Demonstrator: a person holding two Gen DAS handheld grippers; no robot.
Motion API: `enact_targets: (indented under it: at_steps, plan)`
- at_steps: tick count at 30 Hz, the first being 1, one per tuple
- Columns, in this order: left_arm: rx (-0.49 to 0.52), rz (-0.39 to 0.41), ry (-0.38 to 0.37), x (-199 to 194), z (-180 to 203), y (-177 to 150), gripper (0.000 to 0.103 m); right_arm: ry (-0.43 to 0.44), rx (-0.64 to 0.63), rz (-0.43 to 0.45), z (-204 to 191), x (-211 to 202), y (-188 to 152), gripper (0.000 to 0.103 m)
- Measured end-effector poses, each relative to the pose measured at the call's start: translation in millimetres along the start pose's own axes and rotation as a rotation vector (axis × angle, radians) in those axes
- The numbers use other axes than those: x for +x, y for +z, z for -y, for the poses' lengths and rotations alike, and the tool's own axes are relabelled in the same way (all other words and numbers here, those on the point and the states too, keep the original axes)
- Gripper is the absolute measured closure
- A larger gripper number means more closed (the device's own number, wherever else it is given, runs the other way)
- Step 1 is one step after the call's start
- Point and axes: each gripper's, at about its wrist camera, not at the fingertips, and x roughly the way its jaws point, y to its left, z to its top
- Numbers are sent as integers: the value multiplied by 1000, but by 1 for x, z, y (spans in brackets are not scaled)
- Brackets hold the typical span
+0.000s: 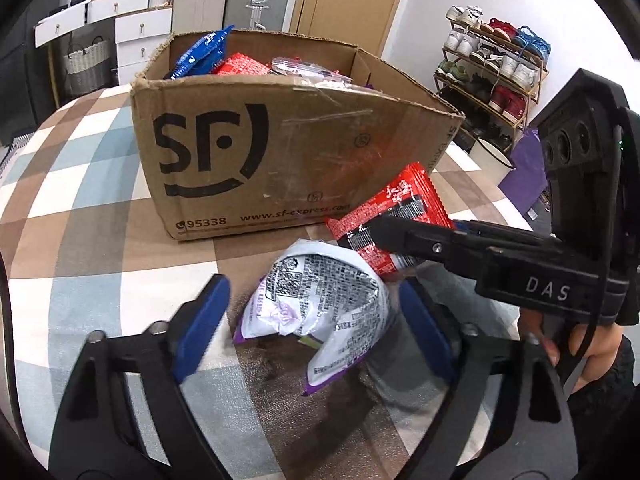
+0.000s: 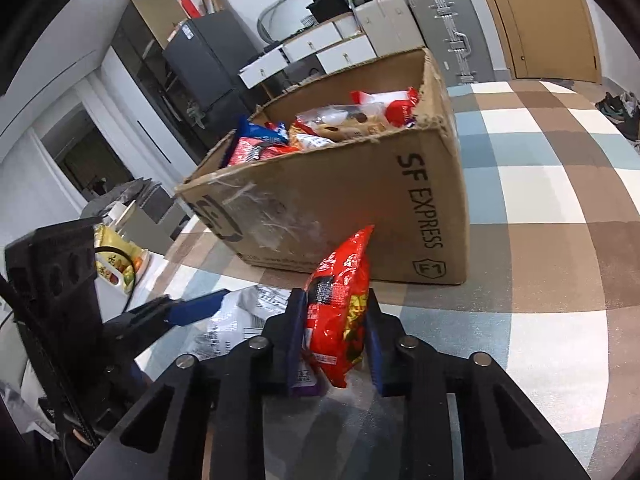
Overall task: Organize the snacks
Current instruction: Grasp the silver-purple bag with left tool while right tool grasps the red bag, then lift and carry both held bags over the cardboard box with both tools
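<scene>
A cardboard SF box [image 1: 248,152] stands on the checked table, holding several snack packs. It also shows in the right wrist view [image 2: 360,208]. My right gripper [image 2: 334,340] is shut on a red snack pack [image 2: 340,300], held upright just in front of the box; the left wrist view shows the same pack [image 1: 400,216] in the right gripper [image 1: 384,236]. My left gripper [image 1: 316,320] is open around a white and purple snack pack [image 1: 320,300] lying on the table, its fingers on either side, not touching.
The checked tablecloth [image 1: 80,208] covers the table. A shoe rack [image 1: 492,72] stands at the far right, drawers and suitcases [image 1: 256,0] behind the box. A yellow snack pack [image 2: 116,264] lies at the table's left edge.
</scene>
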Motion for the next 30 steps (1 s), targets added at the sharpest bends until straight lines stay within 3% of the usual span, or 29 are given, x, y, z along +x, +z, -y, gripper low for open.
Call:
enact_targets:
  at_steps: [2,10,30]
  plan:
    - [-3,-5,-15,1,-1,-1,32,0,5,11,1,-2,0,77]
    - [-21,20,-61,-5,-5,-7,46,9,32,31,8,-9,-2,78]
    - [-50,64,-59,-17,-11,-12,48,26,10,63,5,-19,-5,80]
